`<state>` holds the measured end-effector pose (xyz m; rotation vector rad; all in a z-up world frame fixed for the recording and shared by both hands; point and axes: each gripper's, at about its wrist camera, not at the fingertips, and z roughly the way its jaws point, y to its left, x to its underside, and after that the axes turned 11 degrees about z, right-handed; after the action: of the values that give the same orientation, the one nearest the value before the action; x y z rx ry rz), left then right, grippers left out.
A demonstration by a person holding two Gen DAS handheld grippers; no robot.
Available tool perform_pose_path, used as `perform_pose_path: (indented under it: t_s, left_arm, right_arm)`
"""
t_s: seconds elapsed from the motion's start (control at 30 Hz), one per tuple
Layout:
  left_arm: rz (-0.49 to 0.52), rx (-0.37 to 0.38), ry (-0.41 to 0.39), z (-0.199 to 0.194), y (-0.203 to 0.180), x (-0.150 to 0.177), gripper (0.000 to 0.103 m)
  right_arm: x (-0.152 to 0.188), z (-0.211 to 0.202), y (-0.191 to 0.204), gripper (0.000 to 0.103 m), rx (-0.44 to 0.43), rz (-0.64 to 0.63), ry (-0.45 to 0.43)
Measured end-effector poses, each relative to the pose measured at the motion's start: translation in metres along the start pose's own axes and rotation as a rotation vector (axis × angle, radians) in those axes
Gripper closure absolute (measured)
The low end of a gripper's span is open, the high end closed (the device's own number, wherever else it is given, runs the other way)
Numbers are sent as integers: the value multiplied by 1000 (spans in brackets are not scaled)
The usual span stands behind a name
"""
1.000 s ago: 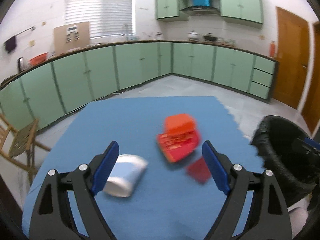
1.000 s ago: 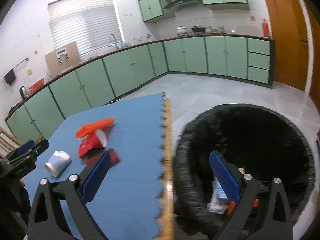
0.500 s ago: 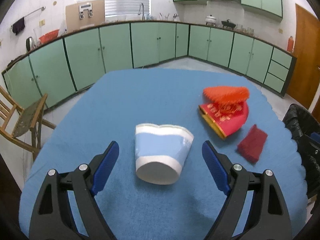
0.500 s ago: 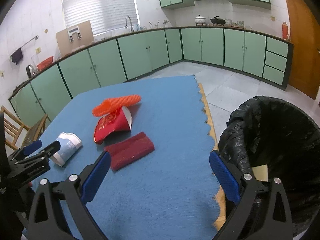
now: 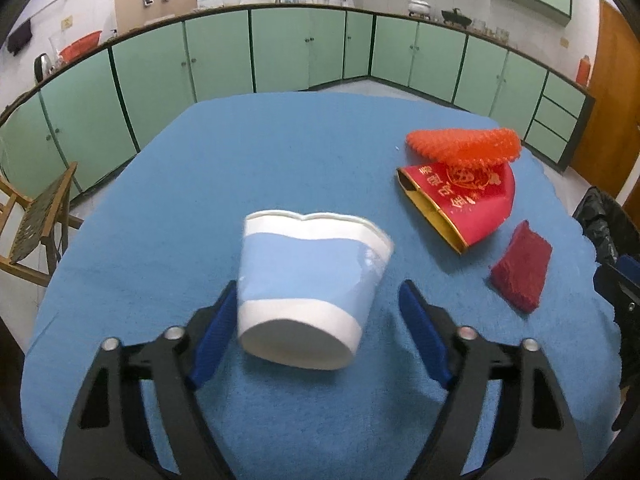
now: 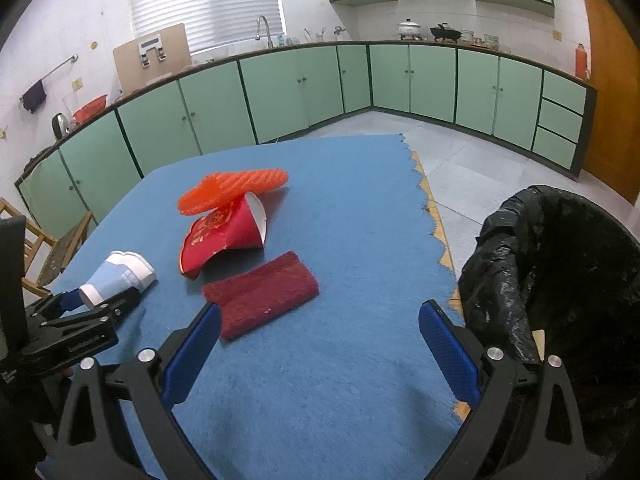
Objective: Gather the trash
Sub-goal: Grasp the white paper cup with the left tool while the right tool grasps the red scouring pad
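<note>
A crushed blue-and-white paper cup (image 5: 308, 280) lies on its side on the blue mat (image 5: 280, 152), its base between the open jaws of my left gripper (image 5: 318, 304); it also shows in the right wrist view (image 6: 118, 278). A flattened red paper cup (image 5: 464, 204) lies further right under an orange foam net (image 5: 464, 146). A dark red cloth pad (image 5: 522, 266) lies beside them. My right gripper (image 6: 320, 326) is open and empty just short of the pad (image 6: 262, 294). The black-bagged trash bin (image 6: 560, 280) stands off the table's right edge.
Green kitchen cabinets (image 6: 300, 92) run round the room behind the table. A wooden chair (image 5: 36, 216) stands at the table's left. A wooden door (image 6: 612, 92) is at the far right. The mat's scalloped right edge (image 6: 432, 220) borders the bin.
My left gripper has advanced so the blue cup's base now sits between its jaws. My right gripper has swung left from over the bin to the table, facing the red pad.
</note>
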<state>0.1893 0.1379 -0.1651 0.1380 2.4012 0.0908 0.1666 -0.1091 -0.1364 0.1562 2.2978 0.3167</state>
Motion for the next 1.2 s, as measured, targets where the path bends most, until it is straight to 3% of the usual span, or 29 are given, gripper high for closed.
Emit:
perform_pose_path:
  t_s: [0.27,0.6,0.93,1.2]
  left_arm:
    - [-13,7,-28,-6,2,-3,45]
    - [-27,-35,-42,-13,11,-4,45]
    - [-28,-32,-14,-4,7,-6,45]
    - [-24,-35,-12,-3,7,-6,45]
  right_arm:
    - [0,14,10,6,-27,-38,34]
    - [0,46,33,6,-72,-113,119]
    - [-4,71,37,7,-58,-130,198]
    - [-1,73,43,20,-46,-160,194]
